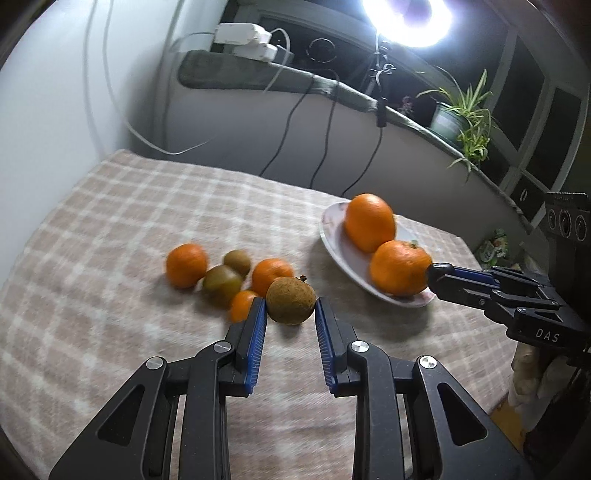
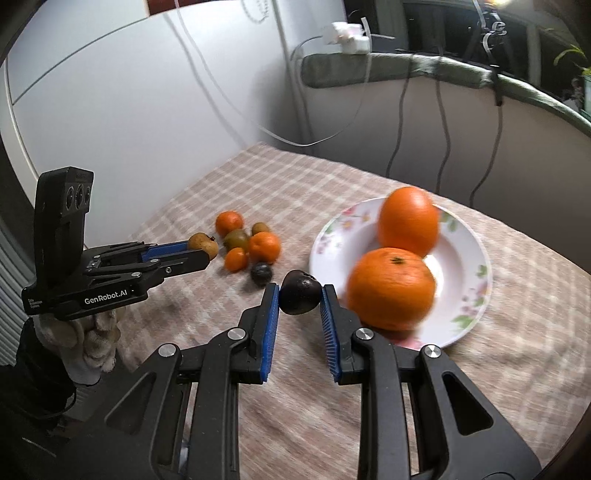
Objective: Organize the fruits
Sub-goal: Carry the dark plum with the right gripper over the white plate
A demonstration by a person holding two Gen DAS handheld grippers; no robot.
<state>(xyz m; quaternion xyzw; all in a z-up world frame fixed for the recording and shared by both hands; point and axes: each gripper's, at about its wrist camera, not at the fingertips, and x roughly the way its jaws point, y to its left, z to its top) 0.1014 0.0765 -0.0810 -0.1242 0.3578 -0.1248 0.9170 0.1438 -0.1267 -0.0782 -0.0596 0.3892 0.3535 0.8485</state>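
My left gripper [image 1: 290, 310] is shut on a brown rough-skinned fruit [image 1: 290, 301], also seen in the right wrist view [image 2: 203, 243], held just above the cloth. My right gripper [image 2: 299, 295] is shut on a dark purple plum [image 2: 300, 297] beside the plate. A white floral plate [image 2: 469, 288] holds two large oranges [image 2: 408, 219] [image 2: 391, 288]. A cluster of small fruits lies on the cloth: tangerines [image 1: 185, 265] [image 1: 271, 274], green-brown fruits [image 1: 221, 282], and another dark plum [image 2: 261, 273].
The table is covered with a beige checked cloth [image 1: 110, 229]. Cables [image 1: 280, 140] hang down the wall behind it. A ledge holds a power strip [image 1: 243, 35] and a potted plant [image 1: 461, 114]. A bright ring lamp [image 1: 406, 18] shines above.
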